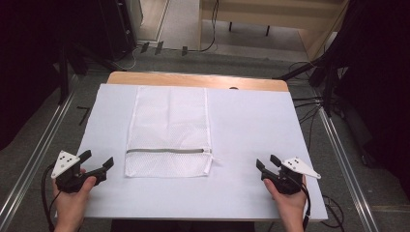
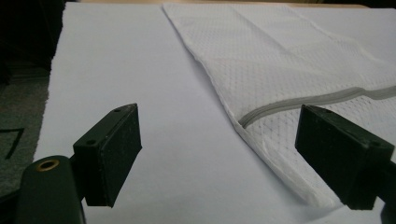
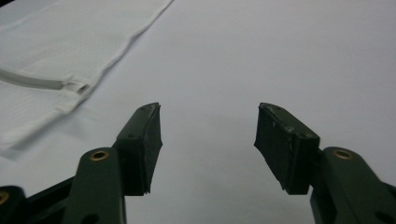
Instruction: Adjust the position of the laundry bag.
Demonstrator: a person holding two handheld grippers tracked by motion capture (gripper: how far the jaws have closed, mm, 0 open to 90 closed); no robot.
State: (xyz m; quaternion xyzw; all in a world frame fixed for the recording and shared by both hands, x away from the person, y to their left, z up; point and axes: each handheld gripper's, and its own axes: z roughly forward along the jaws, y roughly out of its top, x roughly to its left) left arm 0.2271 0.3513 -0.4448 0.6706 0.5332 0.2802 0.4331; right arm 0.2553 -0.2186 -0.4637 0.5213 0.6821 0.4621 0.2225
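A white mesh laundry bag [image 1: 168, 130] lies flat on the white table cover [image 1: 251, 125], its grey zipper [image 1: 167, 151] running across near its front end. My left gripper [image 1: 96, 162] rests at the front left of the table, open, a short way left of the bag's front corner. In the left gripper view the bag [image 2: 289, 70] and zipper [image 2: 299, 103] lie ahead between the spread jaws. My right gripper [image 1: 265, 163] sits at the front right, open and empty. In the right gripper view the bag [image 3: 60, 51] lies to the left with the zipper end [image 3: 77, 87].
The wooden table edge [image 1: 193, 79] shows at the back. Metal rails [image 1: 29, 159] run along both sides on the floor, with cables [image 1: 309, 104] and dark stands around. Bare cover lies right of the bag.
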